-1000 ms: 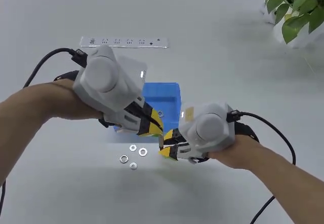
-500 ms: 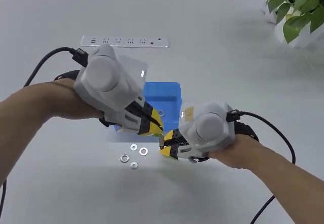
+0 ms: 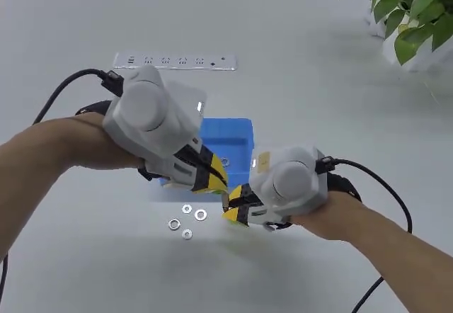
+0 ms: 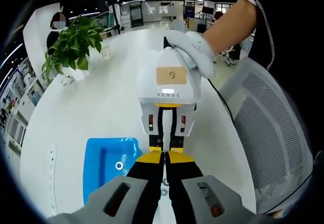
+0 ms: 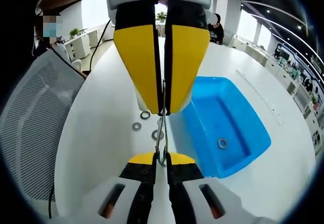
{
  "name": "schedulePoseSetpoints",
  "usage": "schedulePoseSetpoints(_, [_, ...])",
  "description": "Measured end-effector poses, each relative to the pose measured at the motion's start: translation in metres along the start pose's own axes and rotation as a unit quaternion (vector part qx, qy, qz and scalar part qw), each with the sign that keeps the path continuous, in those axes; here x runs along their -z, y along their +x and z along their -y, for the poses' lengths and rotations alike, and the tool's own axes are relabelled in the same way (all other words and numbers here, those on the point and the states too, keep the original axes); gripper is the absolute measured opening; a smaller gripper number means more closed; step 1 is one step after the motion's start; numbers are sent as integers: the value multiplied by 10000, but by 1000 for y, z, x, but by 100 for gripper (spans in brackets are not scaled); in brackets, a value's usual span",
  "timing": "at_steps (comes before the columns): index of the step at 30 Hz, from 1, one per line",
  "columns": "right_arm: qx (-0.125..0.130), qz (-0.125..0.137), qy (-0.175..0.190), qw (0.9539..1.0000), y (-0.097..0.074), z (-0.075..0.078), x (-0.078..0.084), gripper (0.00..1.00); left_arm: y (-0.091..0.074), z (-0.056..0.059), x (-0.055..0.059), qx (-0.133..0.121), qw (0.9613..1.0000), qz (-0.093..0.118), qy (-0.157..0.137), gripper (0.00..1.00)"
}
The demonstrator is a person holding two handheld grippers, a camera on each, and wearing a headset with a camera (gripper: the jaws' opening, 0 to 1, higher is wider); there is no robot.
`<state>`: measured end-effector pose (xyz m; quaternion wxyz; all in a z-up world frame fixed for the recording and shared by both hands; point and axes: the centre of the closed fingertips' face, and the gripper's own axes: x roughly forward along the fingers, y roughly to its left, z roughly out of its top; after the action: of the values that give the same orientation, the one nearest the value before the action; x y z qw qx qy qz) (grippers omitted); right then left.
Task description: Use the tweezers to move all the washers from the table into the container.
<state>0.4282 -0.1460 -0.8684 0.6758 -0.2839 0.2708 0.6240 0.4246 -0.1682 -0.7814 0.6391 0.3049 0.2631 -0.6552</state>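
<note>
The container (image 3: 230,137) is set on the tabletop (image 3: 318,100), near the middle of the head view. A single washer (image 3: 224,161) is lain inside the container, toward its near wall. Four washers (image 3: 201,215) are spread on the tabletop just in front of the container, off its near left corner, close together but apart. A power strip (image 3: 175,61) is laid well behind the container, somewhat to its left. A plant (image 3: 403,8) is placed far behind the container and to its right. The left claw (image 3: 216,182) is held over the container's near edge; the right claw (image 3: 230,207) is held just in front of it, facing the left one. The tweezers (image 5: 162,133) are found between the two claws.
</note>
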Motion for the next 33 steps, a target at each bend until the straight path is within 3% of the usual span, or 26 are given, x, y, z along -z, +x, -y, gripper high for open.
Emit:
schedulePoseSetpoints(21, [10,28,-122,9999,-17,0,-25,10,-26,0,-16,-104,9999,77,-20,5])
schedulePoseSetpoints(33, [153,142,-273,9994,-33,13,-52,10,-51,-8,-32,-272,9995,100,83,5])
